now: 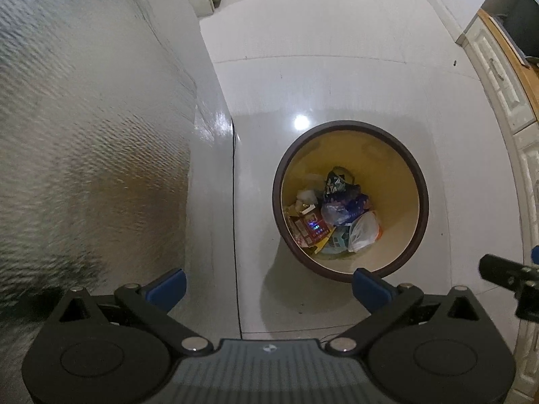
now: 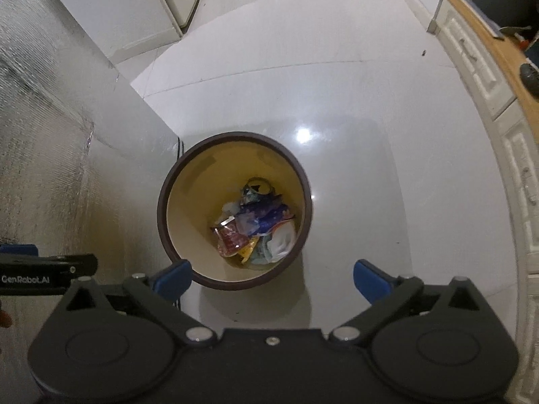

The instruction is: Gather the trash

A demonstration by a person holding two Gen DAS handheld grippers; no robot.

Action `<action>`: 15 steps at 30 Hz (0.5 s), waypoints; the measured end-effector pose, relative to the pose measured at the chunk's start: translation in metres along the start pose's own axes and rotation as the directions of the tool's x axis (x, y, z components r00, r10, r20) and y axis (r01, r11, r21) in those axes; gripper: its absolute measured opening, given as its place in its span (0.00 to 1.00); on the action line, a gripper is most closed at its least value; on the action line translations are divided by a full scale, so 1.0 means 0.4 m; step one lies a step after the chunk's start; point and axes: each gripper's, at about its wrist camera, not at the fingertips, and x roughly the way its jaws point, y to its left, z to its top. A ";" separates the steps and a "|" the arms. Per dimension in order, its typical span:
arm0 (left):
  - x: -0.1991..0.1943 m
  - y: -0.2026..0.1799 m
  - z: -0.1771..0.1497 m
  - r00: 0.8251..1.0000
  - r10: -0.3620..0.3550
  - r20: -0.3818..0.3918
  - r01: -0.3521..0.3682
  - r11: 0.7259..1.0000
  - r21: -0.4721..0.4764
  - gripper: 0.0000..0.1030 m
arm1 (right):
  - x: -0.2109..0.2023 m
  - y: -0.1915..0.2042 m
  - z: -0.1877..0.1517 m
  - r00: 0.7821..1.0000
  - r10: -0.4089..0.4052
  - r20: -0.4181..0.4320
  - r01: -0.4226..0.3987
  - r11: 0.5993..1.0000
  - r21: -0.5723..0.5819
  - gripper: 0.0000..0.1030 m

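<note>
**Both grippers hanging open above the waste bin**

The round waste bin with a dark brown rim and pale yellow inner wall (image 1: 350, 198) (image 2: 234, 208) is standing upright on the glossy white tiled floor (image 1: 337, 84) (image 2: 337, 101), close beside a white panel edge on its left. Both wrist cameras are looking almost straight down into it.

The heap of crumpled trash (image 1: 331, 217) (image 2: 256, 227) is lying at the bottom of the bin: a red printed wrapper (image 1: 311, 230) (image 2: 229, 237), a dark blue patterned wrapper (image 1: 347, 203) (image 2: 266, 213) and a translucent whitish plastic bag (image 1: 362, 232) (image 2: 283, 239) are showing among smaller scraps too tangled to tell apart.

The left gripper (image 1: 269, 282) is hovering above the floor with its jaws spread wide, blue-padded fingertips (image 1: 168, 284) well apart, gripping nothing. The bin is sitting ahead and to the right of its centre line, the right pad overlapping the near rim in view.

The right gripper (image 2: 273, 279) is hovering more directly over the bin, jaws likewise spread wide and gripping nothing; its blue pads (image 2: 173, 276) are framing the near rim, the left one overlapping it in view.

A textured silver foil-like surface (image 1: 84, 134) (image 2: 37, 134) is filling the left side of both views. White panelled cabinets with a wooden countertop (image 1: 498, 74) (image 2: 485, 77) are running along the right edge. A ceiling light is reflecting as a bright spot (image 1: 300, 122) (image 2: 304, 134) on the tiles just beyond the bin.
</note>
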 end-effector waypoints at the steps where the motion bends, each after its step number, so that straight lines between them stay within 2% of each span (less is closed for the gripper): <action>1: -0.011 -0.003 -0.004 1.000 0.005 0.010 -0.005 1.000 0.007 1.00 | -0.014 -0.002 -0.001 1.000 0.001 0.006 -0.001 1.000 -0.001 1.00; 5: -0.083 -0.007 -0.016 0.997 0.025 0.074 -0.026 1.000 0.015 1.00 | -0.077 -0.014 -0.009 0.998 0.037 0.045 -0.038 0.999 0.021 1.00; 10: -0.193 -0.008 -0.055 0.987 -0.003 0.160 0.003 1.000 0.003 1.00 | -0.177 -0.018 -0.035 0.991 0.024 0.131 -0.025 1.000 0.011 1.00; 15: -0.292 -0.018 -0.097 0.975 0.028 0.222 -0.030 1.000 0.007 1.00 | -0.268 -0.021 -0.069 0.984 0.010 0.180 -0.008 1.000 -0.008 1.00</action>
